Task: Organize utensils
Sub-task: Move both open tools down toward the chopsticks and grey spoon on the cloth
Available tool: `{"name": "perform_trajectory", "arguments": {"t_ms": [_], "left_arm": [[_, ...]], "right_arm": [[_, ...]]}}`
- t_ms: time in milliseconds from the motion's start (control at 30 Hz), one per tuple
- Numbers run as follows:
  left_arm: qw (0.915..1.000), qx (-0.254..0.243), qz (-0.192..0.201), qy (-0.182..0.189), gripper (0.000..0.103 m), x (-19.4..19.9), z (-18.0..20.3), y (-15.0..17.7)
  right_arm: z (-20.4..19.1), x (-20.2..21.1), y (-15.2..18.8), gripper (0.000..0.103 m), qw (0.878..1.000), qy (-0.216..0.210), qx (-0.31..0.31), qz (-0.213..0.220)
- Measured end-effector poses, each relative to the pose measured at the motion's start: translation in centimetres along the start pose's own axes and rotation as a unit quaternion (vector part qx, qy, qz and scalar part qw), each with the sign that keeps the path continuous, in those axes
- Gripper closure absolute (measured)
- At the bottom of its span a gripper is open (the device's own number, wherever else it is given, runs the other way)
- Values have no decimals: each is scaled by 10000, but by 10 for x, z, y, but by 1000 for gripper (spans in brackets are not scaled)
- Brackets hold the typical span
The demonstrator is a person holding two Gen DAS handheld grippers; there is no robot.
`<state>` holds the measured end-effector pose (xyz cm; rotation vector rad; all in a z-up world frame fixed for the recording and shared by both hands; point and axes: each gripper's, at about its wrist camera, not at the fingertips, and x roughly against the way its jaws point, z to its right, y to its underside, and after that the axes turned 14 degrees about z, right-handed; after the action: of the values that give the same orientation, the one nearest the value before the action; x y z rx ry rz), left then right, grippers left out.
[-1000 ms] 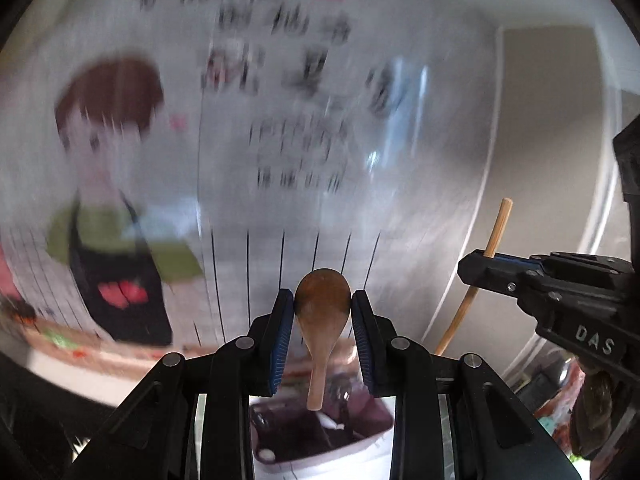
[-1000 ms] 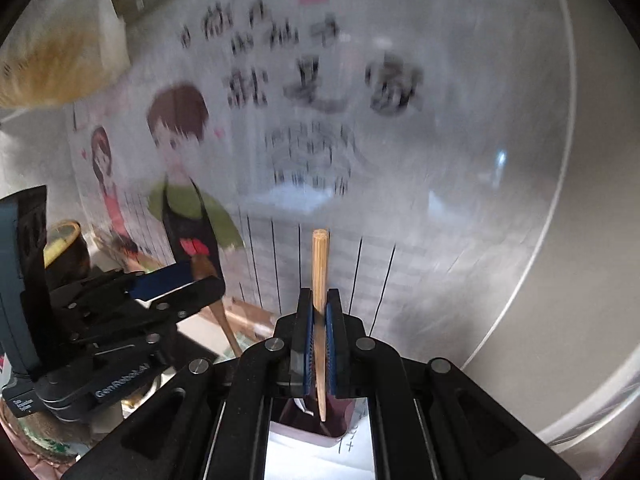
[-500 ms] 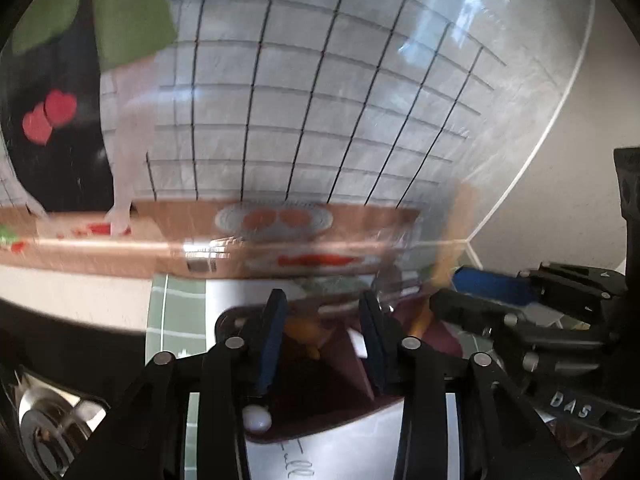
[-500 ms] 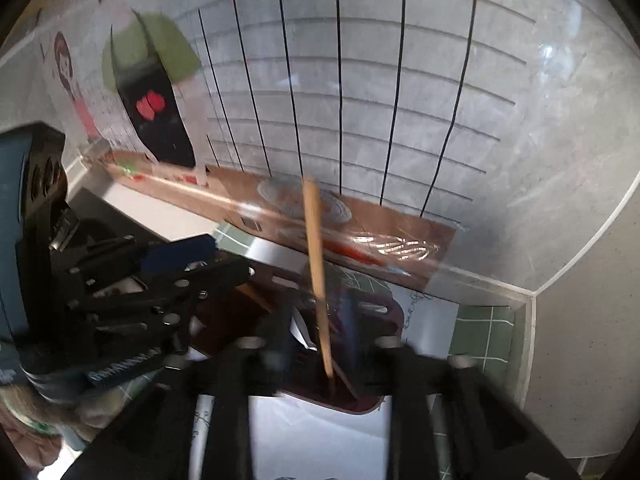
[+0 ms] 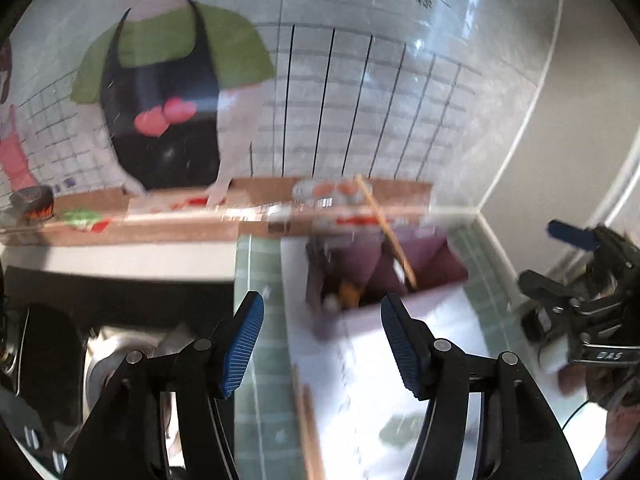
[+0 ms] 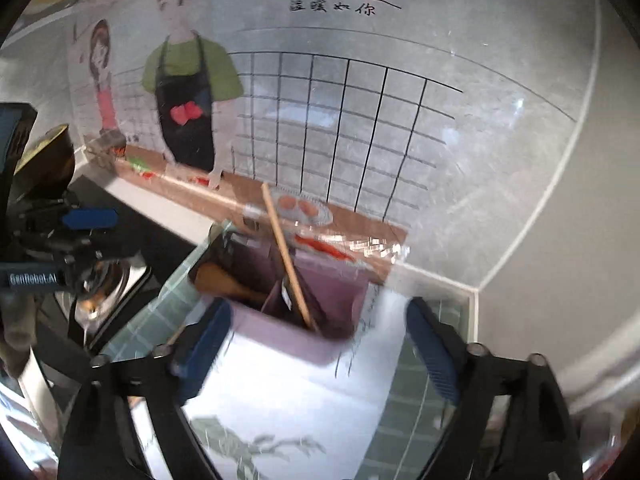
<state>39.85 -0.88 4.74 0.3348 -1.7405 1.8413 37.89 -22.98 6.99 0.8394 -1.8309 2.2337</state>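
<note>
A purple utensil holder (image 5: 440,260) stands on white paper at the wall. A wooden chopstick (image 5: 386,232) leans inside it, and the wooden spoon (image 5: 347,292) shows blurred as an orange patch in it. My left gripper (image 5: 322,344) is in front of the holder, its jaws opening with nothing pressed between them. In the right wrist view the holder (image 6: 280,340) carries the chopstick (image 6: 286,256) in one compartment and the spoon (image 6: 224,280) in the left one. My right gripper (image 6: 318,352) is wide and still opening, holding nothing. Each gripper shows in the other's view: the right (image 5: 580,280), the left (image 6: 80,220).
A wall with a cartoon sticker (image 6: 188,92) rises right behind the holder, and a corner closes in at the right. A steel sink (image 5: 112,352) and a dark surface lie to the left. Another wooden stick (image 5: 308,420) lies on the green-tiled counter (image 6: 160,320).
The left gripper let go of the wooden spoon and the right let go of the chopstick; both now sit in the holder. Both jaws have spread and both grippers tipped down toward the counter.
</note>
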Motion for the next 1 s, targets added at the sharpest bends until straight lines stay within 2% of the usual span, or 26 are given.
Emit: {"name": "perform_trajectory", "arguments": {"t_ms": [67,200,433,533,600,633,667,733,833,967,1000], "left_arm": [[9997,-113,-206,10,40,5,-1,19],[9969,-322,-714,82,40,3,2,65],[9879,-454,-1472,181,40,-16,11,142],[9853,-348,-1658,216,40,-22,11,163],[9842,-202,-1743,219,40,-24,9,170],[9841,-170,-1754,224,40,-23,9,171],[9841,-145,-1754,236,40,-22,8,172],[9844,-123,-1735,258,40,-21,7,172],[9850,-38,-1698,302,40,-18,2,169],[9850,313,-1671,282,40,-18,-11,166],[9846,424,-1675,281,40,-19,-15,166]], "right_arm": [[-4,14,16,2,10000,11,40,-21],[-11,26,50,1,9994,-64,77,-329],[-30,35,123,4,9929,-560,29,-1051],[-39,38,154,30,9864,-799,22,-1437],[-45,38,170,62,9793,-1071,-38,-1719],[-49,37,179,67,9759,-1162,-42,-1844],[-52,36,184,72,9749,-1151,3,-1906],[-56,35,192,73,9752,-1075,75,-1933],[-50,33,198,75,9751,-1017,-131,-1968],[-38,28,209,75,9733,-891,-383,-2078],[-36,27,211,79,9725,-862,-404,-2125]]}}
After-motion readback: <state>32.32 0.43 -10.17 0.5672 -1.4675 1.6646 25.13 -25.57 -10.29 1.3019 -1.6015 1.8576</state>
